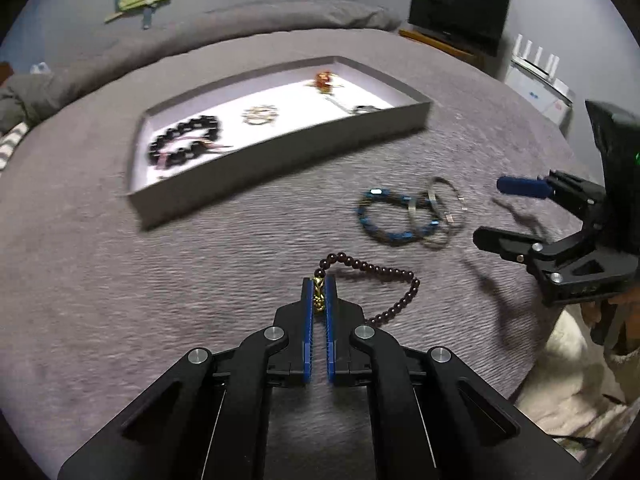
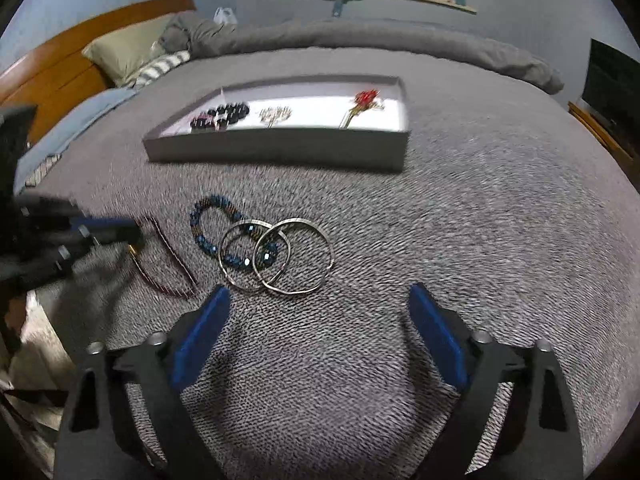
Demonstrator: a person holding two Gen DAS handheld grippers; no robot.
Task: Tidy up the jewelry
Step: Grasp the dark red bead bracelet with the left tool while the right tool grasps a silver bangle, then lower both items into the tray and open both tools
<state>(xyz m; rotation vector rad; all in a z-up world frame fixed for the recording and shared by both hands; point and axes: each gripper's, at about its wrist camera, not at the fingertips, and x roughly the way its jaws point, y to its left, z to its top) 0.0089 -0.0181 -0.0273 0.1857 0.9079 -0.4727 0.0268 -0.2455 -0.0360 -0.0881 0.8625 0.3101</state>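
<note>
Your left gripper (image 1: pixel 319 294) is clamped on the dark bead string's (image 1: pixel 384 276) gold charm; the tray (image 1: pixel 280 168) lies beyond it up the bed. Your right gripper (image 2: pixel 316 300), jaws wide and empty, sits just short of the bangles (image 2: pixel 280 258).

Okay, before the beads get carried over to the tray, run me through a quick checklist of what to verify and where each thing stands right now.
1. Left tongs shut on the gold charm of the dark beads: ok.
2. Whole strand off the bed: cannot tell; the pictures are blurred.
3. Beads clear of the blue bracelet and two bangles: ok, apart.
4. Free floor in the tray: ok, bare patches between the black bracelet, pale piece and red piece.
5. Right tongs open and holding nothing: ok.
6. Right tongs out of the path to the tray: ok, off to the right in the left wrist view.
</note>
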